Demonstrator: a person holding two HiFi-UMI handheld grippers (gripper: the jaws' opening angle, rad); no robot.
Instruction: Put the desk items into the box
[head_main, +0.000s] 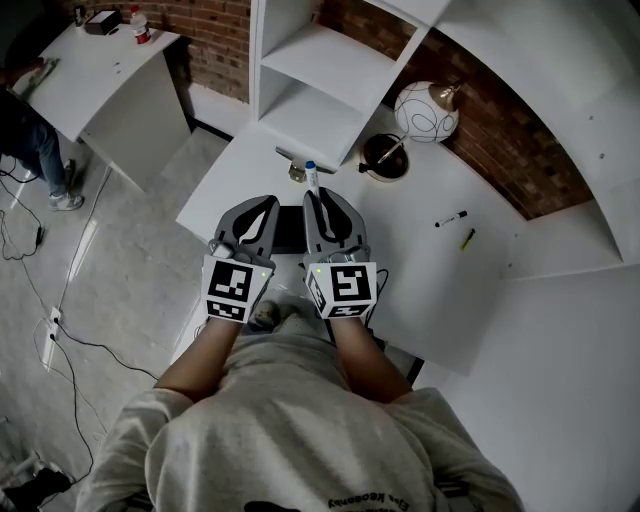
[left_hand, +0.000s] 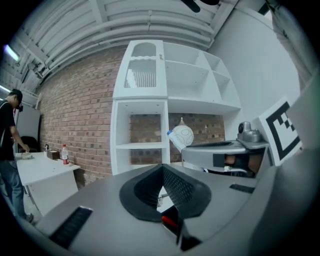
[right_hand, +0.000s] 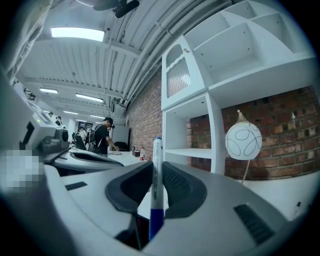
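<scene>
The right gripper (head_main: 322, 205) is clamping its jaws on a slim white marker pen with a blue cap (head_main: 311, 180) above the white desk's (head_main: 420, 260) near edge, while the left gripper (head_main: 258, 210), just left, is holding its jaws together on nothing.

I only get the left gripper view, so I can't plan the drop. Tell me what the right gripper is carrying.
Observer: In its own view, the right gripper is shut on a white-and-blue marker, held upright between the jaws.
Operator: Now list what else lies on the desk.
Observer: The head view shows a long pen and a short pen lying apart on the white desk, off to the right of both grippers.
</scene>
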